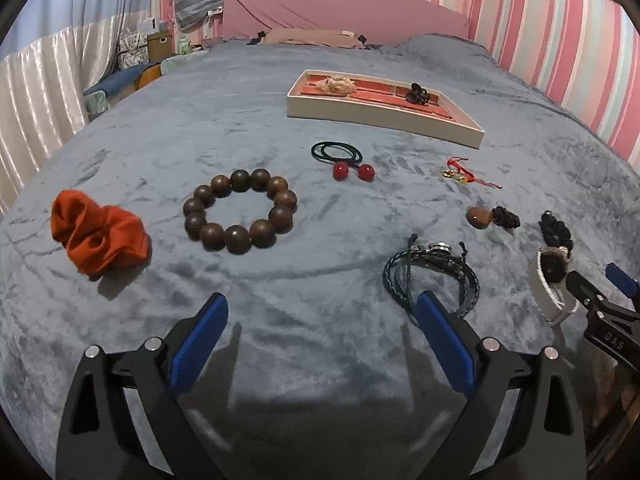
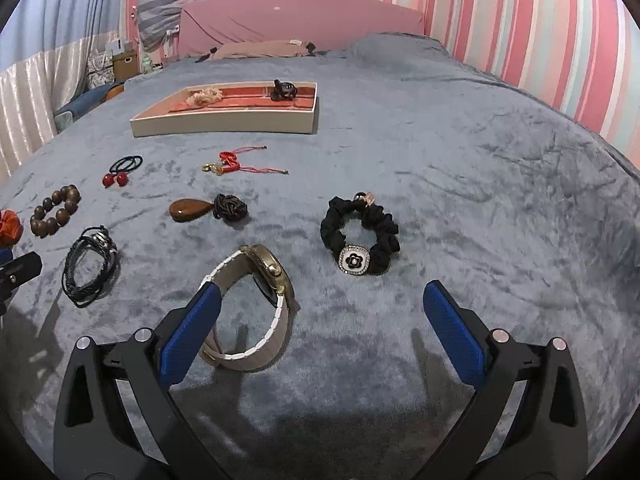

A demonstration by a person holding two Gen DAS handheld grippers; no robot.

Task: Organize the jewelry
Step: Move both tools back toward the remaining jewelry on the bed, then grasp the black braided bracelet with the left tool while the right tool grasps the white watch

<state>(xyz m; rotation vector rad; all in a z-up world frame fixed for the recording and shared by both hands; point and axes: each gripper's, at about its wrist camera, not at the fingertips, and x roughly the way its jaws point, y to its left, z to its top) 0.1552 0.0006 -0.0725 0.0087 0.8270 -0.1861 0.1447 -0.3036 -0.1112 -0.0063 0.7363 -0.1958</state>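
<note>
Right wrist | right claw (image 2: 322, 312) wide open, empty | watch (image 2: 256, 300) on bed beside its left finger, nearer this claw | left claw (image 1: 320, 324) wide open, empty | tray (image 2: 224, 124) far ahead

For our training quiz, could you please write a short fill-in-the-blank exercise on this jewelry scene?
1. Both the left hand-held gripper and the right hand-held gripper are ____.
2. The two balls on the black hair tie are ____ in colour.
3. The white tray already holds ____ items.
4. The wooden bead bracelet lies beside an ____ scrunchie.

Missing words: open; red; two; orange
</note>
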